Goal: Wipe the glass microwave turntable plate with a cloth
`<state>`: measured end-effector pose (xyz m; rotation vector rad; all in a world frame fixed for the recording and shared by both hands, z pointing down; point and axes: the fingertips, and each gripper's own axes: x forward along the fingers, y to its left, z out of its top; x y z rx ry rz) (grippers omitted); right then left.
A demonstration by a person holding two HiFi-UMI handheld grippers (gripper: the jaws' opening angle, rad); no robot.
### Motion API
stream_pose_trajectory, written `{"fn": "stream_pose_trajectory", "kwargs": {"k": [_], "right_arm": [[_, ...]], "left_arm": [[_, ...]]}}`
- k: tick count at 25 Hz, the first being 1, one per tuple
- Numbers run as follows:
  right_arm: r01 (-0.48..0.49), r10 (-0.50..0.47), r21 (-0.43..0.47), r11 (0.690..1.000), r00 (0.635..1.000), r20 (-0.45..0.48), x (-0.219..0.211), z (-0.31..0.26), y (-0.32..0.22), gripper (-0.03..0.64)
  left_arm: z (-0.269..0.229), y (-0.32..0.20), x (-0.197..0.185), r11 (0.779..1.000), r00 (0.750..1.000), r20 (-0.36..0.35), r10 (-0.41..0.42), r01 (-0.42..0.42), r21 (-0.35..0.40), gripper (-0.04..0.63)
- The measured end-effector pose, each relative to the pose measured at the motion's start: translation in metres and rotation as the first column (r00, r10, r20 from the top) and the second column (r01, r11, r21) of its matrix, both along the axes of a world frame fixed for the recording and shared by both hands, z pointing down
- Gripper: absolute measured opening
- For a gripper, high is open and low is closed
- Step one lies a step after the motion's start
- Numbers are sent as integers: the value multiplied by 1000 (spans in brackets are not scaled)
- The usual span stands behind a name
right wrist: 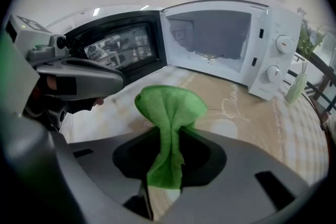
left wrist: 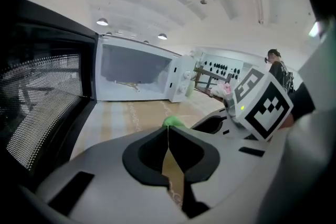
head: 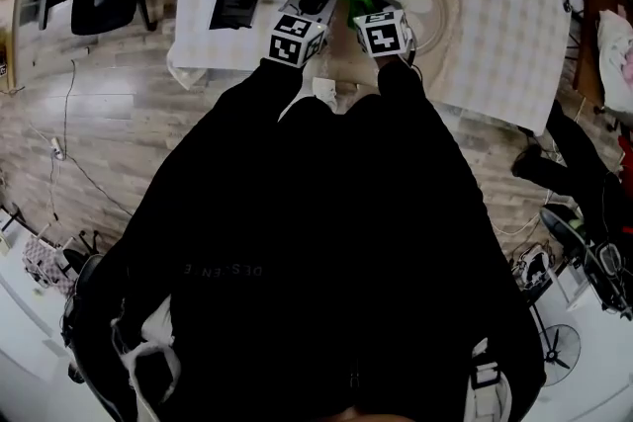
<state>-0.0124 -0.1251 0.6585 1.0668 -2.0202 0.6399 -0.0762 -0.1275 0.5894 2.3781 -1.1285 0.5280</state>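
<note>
Checked tablecloth [head: 495, 25], open microwave [right wrist: 220, 44] at 12 o'clock. Right gripper [right wrist: 169, 131] pinches green cloth [right wrist: 170, 105], long axis along jaws. Left gripper [left wrist: 168, 129] closed, empty.

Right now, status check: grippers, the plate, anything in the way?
Right gripper shut on green cloth. Left gripper shut, empty. Glass plate not clearly made out. Microwave open ahead, nothing blocking.
</note>
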Motion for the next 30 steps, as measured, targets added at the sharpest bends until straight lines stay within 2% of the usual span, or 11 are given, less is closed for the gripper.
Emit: {"fn": "stream_pose_trajectory", "kwargs": {"k": [6,15,20,30], "right_arm": [[63,-64,-30,998,998,-22,-28,12,3,124],[95,-102,-61,994,988,-114,-26,35,4,127],[65,-72,-81,995,994,-88,-18,34,5,126],[-35,28,-77,996,996,-89,30,33,0,126]], "left_arm": [[-7,5,-11,1000,1000,-4,-22,22,5,21],[2,15,-21,999,1000,9,-22,22,-23,21],[0,9,-15,999,1000,-4,-16,16,-28,21],[5,3,15,998,999,-10,45,-46,-39,21]]}}
